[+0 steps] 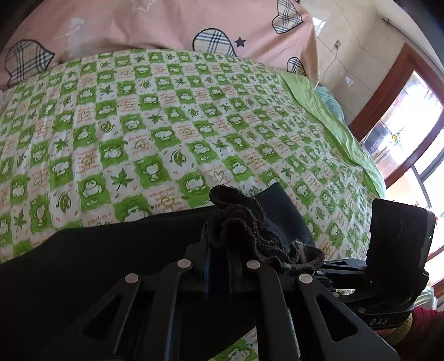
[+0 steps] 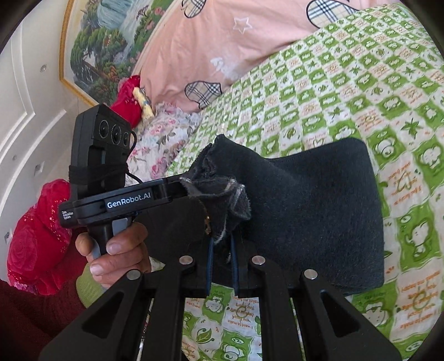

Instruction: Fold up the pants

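Wrist views, close, facing bedspread (image 1: 166, 125) (shared)

one black pants (image 2: 319, 211), two grippers (image 1: 219, 266) (image 2: 222, 258), one pink quilt (image 1: 166, 25), one hand (image 2: 116, 250)

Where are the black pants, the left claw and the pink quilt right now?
black pants (image 2: 313, 200): right wrist view, on the flat dark cloth over the bed.
left claw (image 1: 222, 259): left wrist view, midway between its tips, shut on bunched cloth.
pink quilt (image 1: 155, 25): left wrist view, on plain pink fabric.
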The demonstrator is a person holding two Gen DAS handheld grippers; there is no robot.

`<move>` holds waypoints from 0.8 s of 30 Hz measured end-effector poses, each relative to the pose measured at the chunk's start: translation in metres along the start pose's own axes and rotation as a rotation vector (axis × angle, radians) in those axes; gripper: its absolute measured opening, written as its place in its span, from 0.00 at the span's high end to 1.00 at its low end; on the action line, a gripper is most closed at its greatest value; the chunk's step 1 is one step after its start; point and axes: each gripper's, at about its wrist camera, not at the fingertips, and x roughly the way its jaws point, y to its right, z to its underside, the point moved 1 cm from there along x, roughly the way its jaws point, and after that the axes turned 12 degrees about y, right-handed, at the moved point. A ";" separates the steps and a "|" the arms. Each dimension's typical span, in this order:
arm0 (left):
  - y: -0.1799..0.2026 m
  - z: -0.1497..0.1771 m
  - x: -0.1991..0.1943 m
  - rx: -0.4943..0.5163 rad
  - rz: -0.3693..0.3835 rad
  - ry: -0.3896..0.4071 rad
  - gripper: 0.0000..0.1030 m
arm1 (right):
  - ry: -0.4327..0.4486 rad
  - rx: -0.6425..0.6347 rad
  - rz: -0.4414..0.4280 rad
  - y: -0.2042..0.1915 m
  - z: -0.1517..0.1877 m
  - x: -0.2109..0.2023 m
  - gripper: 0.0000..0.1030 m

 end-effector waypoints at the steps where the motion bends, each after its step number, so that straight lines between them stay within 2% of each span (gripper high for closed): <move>1: -0.004 0.005 0.000 -0.018 -0.006 -0.005 0.93 | -0.015 -0.011 0.007 0.000 0.003 0.001 0.88; 7: -0.022 0.026 0.000 -0.098 -0.042 -0.036 0.93 | -0.081 -0.038 0.050 -0.001 0.014 0.014 0.83; 9: -0.027 0.032 -0.002 -0.130 -0.061 -0.044 0.93 | -0.091 -0.036 0.050 -0.002 0.015 0.017 0.77; 11: -0.031 0.037 -0.006 -0.148 -0.080 -0.046 0.92 | -0.098 -0.035 0.034 -0.004 0.016 0.019 0.63; 12: -0.033 0.039 -0.010 -0.158 -0.086 -0.043 0.92 | -0.101 -0.046 0.028 -0.007 0.017 0.020 0.60; 13: -0.034 0.042 -0.014 -0.170 -0.099 -0.037 0.90 | -0.104 -0.058 0.026 -0.011 0.018 0.021 0.57; 18: -0.044 0.053 -0.037 -0.236 -0.149 -0.009 0.74 | -0.125 -0.086 -0.003 -0.025 0.020 0.025 0.56; 20: -0.050 0.058 -0.049 -0.266 -0.172 0.008 0.62 | -0.131 -0.095 -0.016 -0.032 0.020 0.027 0.56; 24: -0.062 0.068 -0.073 -0.331 -0.215 0.042 0.59 | -0.138 -0.126 -0.026 -0.045 0.021 0.030 0.56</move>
